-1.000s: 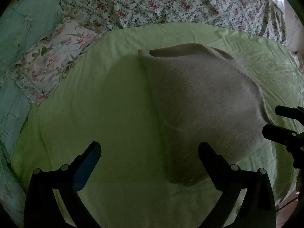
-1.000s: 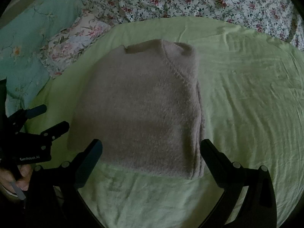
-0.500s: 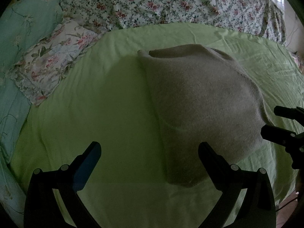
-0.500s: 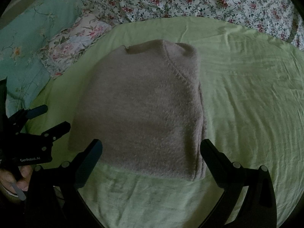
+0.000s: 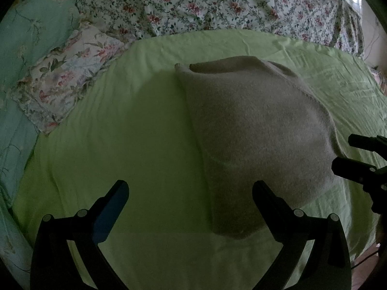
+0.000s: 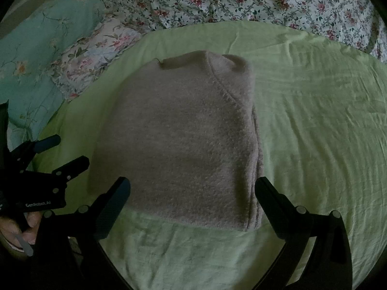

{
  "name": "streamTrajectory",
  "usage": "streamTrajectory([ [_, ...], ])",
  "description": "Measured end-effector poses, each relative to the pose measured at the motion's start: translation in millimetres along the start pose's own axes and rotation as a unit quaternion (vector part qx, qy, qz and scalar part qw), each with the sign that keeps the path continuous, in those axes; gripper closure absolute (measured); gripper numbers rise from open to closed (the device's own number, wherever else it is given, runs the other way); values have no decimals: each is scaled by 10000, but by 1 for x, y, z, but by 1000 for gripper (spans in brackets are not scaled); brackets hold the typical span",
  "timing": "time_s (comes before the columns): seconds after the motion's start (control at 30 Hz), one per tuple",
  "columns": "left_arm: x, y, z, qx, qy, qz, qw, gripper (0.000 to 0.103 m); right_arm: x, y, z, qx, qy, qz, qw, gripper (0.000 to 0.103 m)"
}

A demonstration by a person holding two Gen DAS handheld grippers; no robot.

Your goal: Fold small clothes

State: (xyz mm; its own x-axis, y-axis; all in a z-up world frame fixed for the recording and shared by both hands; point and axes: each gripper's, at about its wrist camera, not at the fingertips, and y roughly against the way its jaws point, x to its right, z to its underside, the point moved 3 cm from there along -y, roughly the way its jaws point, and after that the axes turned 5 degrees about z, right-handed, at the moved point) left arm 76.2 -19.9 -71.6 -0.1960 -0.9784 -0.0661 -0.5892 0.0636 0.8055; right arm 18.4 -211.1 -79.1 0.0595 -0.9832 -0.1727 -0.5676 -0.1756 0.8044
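Note:
A grey knit sweater (image 5: 256,140) lies folded on the green sheet (image 5: 135,130), sleeves tucked in, neck at the far end. It also shows in the right wrist view (image 6: 179,140). My left gripper (image 5: 189,189) is open and empty, above the sheet just left of the sweater's near corner. My right gripper (image 6: 192,187) is open and empty, its jaws either side of the sweater's near hem. The left gripper also shows in the right wrist view (image 6: 58,154), and the right gripper in the left wrist view (image 5: 355,154).
A floral pillow (image 5: 63,84) and a teal quilt (image 5: 29,38) lie to the left. A floral bedspread (image 5: 217,4) is bunched along the far side. The green sheet (image 6: 314,120) stretches to the right of the sweater.
The sweater has come slightly nearer in both views as both grippers eased forward a little. Both stay open.

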Motion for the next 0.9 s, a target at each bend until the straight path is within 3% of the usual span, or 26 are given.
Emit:
streamTrajectory([
  [0.9, -1, 4, 1, 30, 0, 21, 10000, 1, 3, 1, -2, 37, -4, -17, 10000, 1],
])
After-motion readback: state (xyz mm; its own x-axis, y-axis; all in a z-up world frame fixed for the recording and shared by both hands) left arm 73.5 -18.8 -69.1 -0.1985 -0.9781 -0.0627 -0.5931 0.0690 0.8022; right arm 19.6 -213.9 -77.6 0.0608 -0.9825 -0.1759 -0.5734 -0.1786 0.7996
